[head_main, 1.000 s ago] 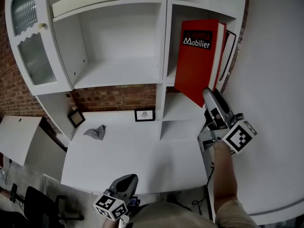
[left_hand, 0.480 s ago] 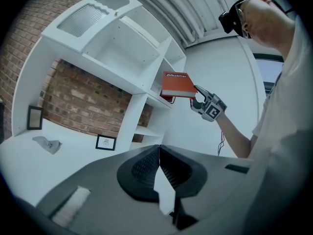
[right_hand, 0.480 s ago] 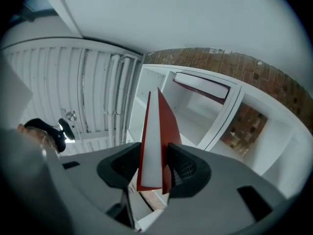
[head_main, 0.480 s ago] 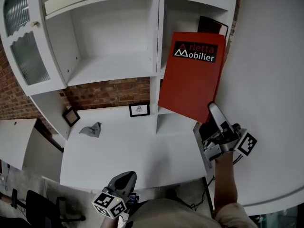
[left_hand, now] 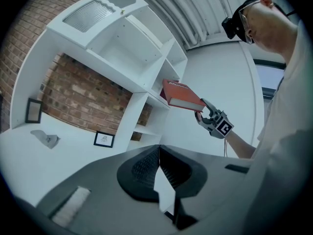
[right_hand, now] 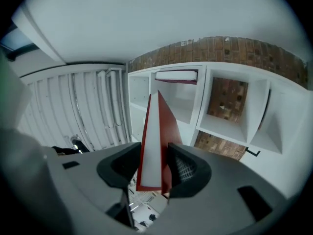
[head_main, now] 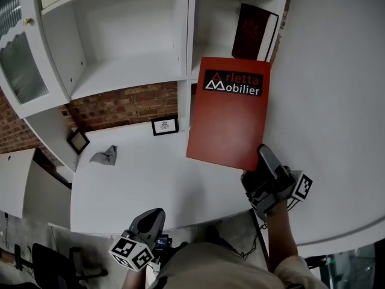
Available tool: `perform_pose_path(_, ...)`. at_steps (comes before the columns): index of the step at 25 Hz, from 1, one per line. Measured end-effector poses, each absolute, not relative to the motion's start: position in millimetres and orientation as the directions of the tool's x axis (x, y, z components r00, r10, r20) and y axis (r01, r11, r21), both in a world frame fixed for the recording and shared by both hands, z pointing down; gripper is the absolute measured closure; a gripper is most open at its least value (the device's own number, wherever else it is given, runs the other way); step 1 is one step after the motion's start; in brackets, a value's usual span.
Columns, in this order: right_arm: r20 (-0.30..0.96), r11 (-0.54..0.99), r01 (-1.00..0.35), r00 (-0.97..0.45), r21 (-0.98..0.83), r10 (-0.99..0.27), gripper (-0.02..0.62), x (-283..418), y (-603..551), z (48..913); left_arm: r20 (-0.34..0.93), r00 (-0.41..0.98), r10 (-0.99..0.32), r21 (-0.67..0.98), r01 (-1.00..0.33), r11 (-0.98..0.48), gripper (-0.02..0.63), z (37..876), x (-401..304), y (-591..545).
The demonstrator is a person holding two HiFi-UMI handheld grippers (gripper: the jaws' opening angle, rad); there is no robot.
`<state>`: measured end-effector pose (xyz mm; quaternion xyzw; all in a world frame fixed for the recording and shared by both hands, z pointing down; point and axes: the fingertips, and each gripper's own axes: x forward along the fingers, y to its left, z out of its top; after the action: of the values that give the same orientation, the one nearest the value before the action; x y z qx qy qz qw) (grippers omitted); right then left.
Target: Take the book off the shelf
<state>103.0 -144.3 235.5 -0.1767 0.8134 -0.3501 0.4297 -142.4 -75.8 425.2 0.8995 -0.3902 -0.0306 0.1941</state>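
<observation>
Right tool [head_main: 260, 161] is pinching the red book [head_main: 228, 113] at its lower right corner. The right gripper view shows both pads pressed on the covers with the white page edge between them. The book is clear of the white shelf [head_main: 183, 53], out in front of the shelf's right-hand column and over the bench [head_main: 150, 185], touching neither. Its front cover faces up toward the head camera, with a dark label with white lettering near the top edge. Only the tool carries it.

Left tool [head_main: 151, 217] is pressed together at the tips with nothing between them. It hangs low past the bench's front edge, well apart from the shelf and the book.

A second, darker red book [head_main: 255, 32] leans in the shelf's upper right compartment, behind the held book. The wide middle compartment of the shelf looks bare. The glass door [head_main: 18, 59] sits at the shelf's left end.

Below the shelf is a brick wall [head_main: 120, 104] strip. A small picture frame [head_main: 164, 126] stands on the bench against it, just left of the shelf's divider. Another dark frame [head_main: 77, 141] leans further left, under the shelf's left end. A grey crumpled cloth [head_main: 103, 156] lies on the bench near that frame, out in front of the shelf.

A person's arm extends behind the right tool.
</observation>
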Motion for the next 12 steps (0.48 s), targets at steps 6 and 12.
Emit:
perform_pose_path(6,-0.554,0.634,0.07,-0.566,-0.77,-0.61,0.433,96.1,-135.7,270.4,0.097,0.686,-0.721,0.387,-0.693,-0.608,0.601,428.0,-149.0,-73.7)
perform_pose_path(12,-0.529,0.553,0.146,-0.562,-0.82,-0.636,0.434,90.6,-134.8,315.6,0.113,0.67,-0.734,0.398,-0.707,-0.584,0.601,435.7,-156.0,-71.3)
